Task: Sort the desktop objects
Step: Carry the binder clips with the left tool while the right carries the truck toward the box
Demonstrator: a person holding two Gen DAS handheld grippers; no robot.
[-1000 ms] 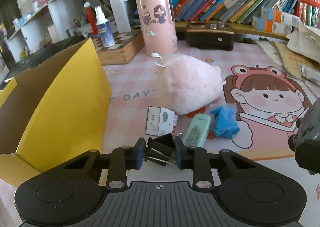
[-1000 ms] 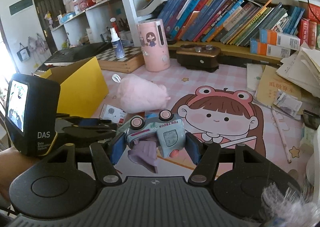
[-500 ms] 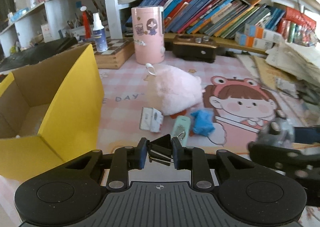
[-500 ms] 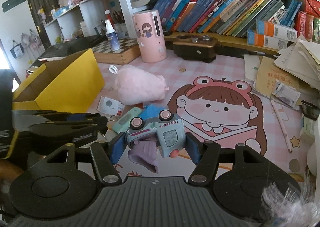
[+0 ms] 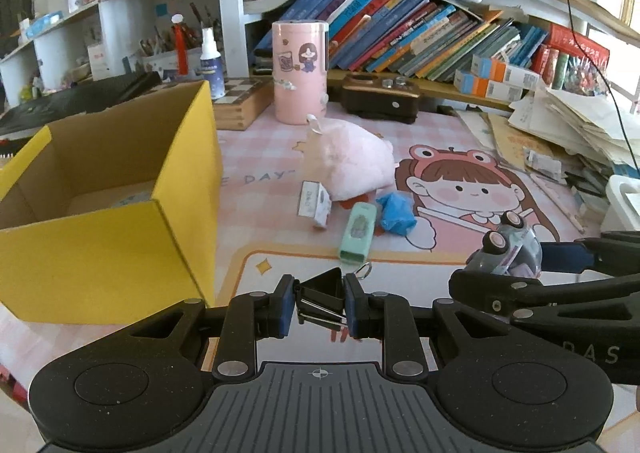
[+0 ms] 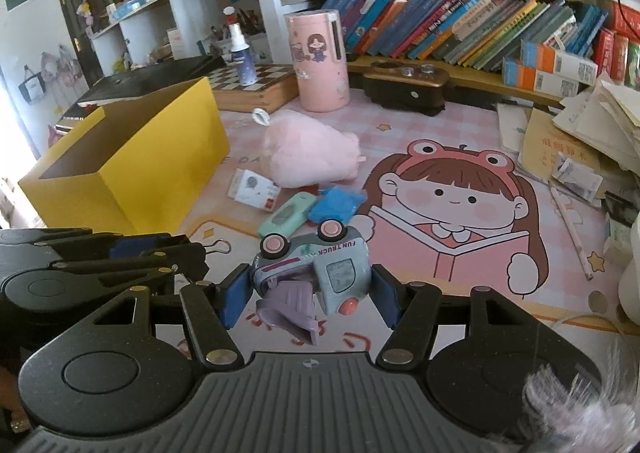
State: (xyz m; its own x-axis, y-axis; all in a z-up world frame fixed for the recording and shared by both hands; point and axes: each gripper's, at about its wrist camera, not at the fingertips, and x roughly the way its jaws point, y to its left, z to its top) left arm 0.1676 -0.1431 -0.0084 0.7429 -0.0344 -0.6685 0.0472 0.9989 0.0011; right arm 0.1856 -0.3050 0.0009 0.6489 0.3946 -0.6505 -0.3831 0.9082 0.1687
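My left gripper (image 5: 319,307) is shut on a black binder clip (image 5: 323,291), held above the mat's front edge. My right gripper (image 6: 310,293) is shut on a pale blue toy truck (image 6: 320,267) with pink wheels; the same toy truck (image 5: 506,249) shows at the right of the left wrist view. The open yellow cardboard box (image 5: 108,213) stands to the left. On the pink mat lie a pink plush toy (image 5: 346,163), a small white carton (image 5: 314,203), a mint green case (image 5: 357,233) and a blue crumpled piece (image 5: 394,211).
A pink cartoon canister (image 5: 300,71), a chessboard box (image 5: 240,101) with a spray bottle (image 5: 209,63) and a dark brown case (image 5: 380,101) stand at the back. Slanting books (image 5: 420,39) fill the shelf. Loose papers (image 5: 568,133) pile at the right.
Both grippers have drawn back and up from the mat with their loads. The yellow box's inside now shows in the left wrist view, and the right gripper with the truck has come in at its right.
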